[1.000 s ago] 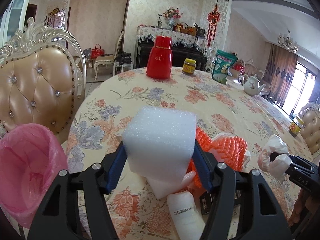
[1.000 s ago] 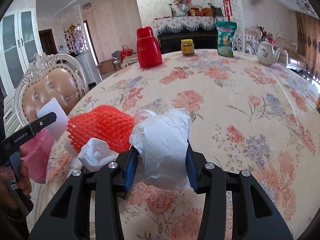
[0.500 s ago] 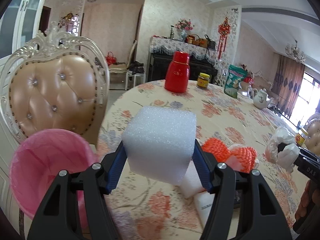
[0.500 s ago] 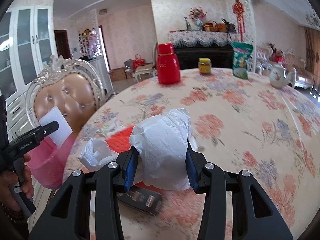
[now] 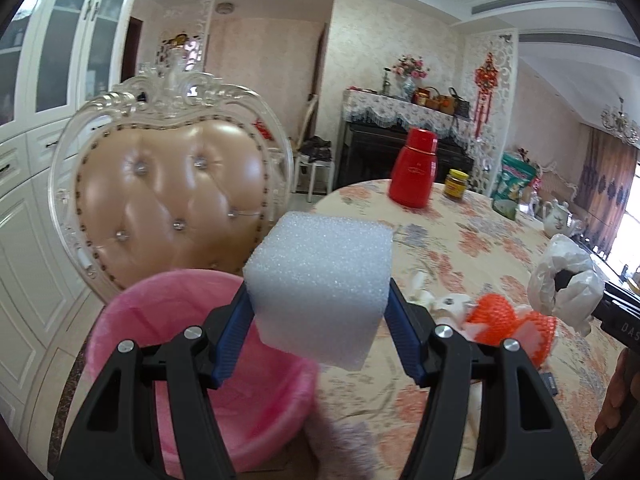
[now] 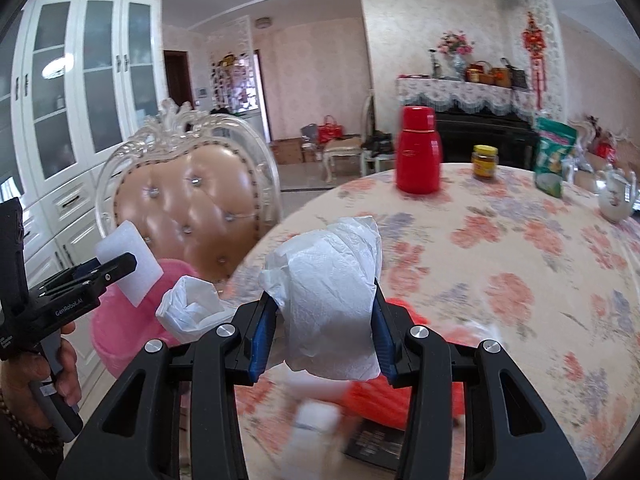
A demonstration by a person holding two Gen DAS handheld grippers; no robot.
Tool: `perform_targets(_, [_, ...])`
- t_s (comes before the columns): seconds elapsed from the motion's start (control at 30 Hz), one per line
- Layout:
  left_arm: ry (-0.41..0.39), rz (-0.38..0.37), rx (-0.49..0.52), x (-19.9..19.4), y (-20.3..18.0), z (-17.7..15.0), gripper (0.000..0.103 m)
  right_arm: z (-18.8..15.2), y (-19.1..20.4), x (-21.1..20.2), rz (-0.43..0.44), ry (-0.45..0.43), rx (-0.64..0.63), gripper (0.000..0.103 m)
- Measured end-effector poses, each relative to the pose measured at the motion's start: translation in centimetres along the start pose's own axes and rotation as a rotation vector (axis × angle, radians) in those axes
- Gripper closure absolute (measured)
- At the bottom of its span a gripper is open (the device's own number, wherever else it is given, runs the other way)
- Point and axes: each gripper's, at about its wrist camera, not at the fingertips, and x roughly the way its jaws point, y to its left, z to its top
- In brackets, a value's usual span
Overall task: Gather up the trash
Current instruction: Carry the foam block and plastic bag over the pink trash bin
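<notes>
Left hand-held gripper (image 5: 318, 316): clamped on foam block (image 5: 320, 286), partly above pink bin (image 5: 168, 312), partly above surface (image 5: 472, 248) edge. Right hand-held gripper (image 6: 322, 332): clamped on crumpled plastic (image 6: 332, 296), short of bin. Risk: light foam released now lands on rim, bounces out.

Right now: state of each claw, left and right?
Left claw: closed on the white foam block.
Right claw: closed on the crumpled white plastic bag.
</notes>
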Motion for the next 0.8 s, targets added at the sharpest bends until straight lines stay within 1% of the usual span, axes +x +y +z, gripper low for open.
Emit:
perform_targets(0.27, [0.002, 0.065, -0.037, -1.0, 5.1, -0.1, 0.041, 1.0, 5.1, 3.0, 0.074, 0.023, -0.05, 0.061])
perform_targets(0.4, [0.0, 0.095, -0.053, -1.7, 7.4, -0.3, 0.041, 1.7, 8.3, 4.6, 0.117, 0.031, -0.089, 0.061])
perform_targets(0.63, [0.0, 0.128, -0.08, -2.8, 10.2, -0.5, 0.041, 2.3, 13.2, 6.3, 0.189, 0.037, -0.135, 0.061])
perform_targets(0.8, [-0.005, 0.151, -0.096, -3.7, 12.0, -0.5, 0.04, 2.4, 15.8, 8.0, 0.228, 0.062, -0.151, 0.061])
